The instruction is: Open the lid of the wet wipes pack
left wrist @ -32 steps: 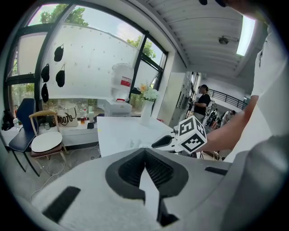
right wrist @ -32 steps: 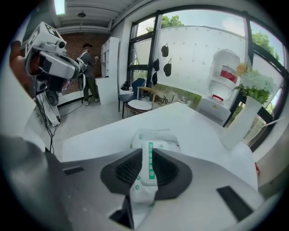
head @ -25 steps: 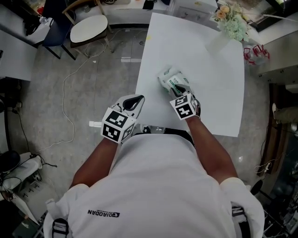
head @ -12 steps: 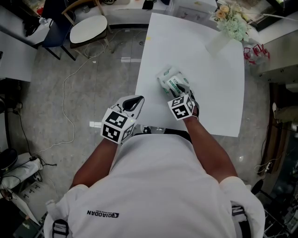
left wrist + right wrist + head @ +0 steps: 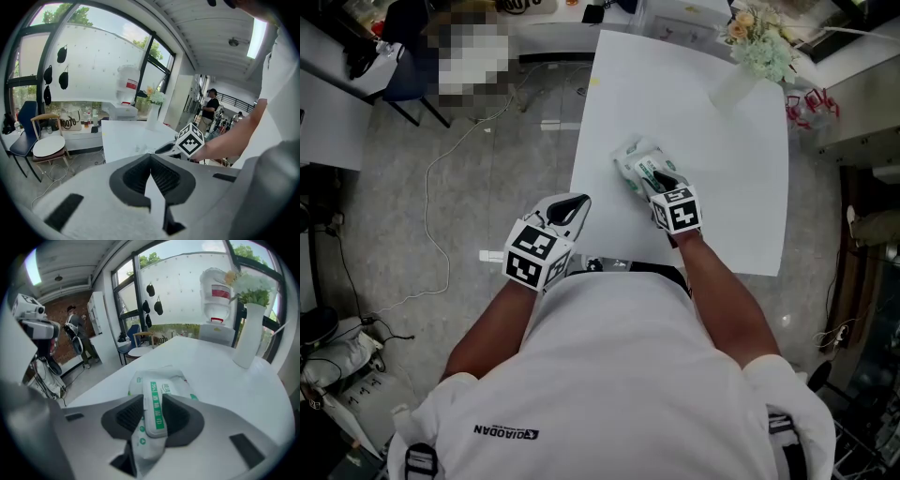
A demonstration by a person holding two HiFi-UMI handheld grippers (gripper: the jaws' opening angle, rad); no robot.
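Shut and empty, the left gripper (image 5: 570, 204) is held off the near left corner of the white table (image 5: 731, 197), over the floor, its jaws brought together with nothing between them; no part in the work is taken by it at this moment. Further right, the wet wipes pack (image 5: 636, 161) is seen lying flat on the table near its left edge. The right gripper (image 5: 661, 183) is lowered onto the near end of the pack; its jaws have just been closing, and the lid (image 5: 153, 408), a white flap with a green stripe, is caught between the pads, which appear to be pressed on its two long edges. Whether the flap is lifted off the pack at all cannot be told. Well apart, at the far right corner, a vase of flowers (image 5: 750, 61) is left standing. The step in hand is judged to be the securing of the grip on the lid. Next, the flap is to be peeled up and back about its hinge while the clamp is kept firm. Since the pack is soft and light, it may be dragged up with the lid unless it is pinned down, perhaps by the left gripper.
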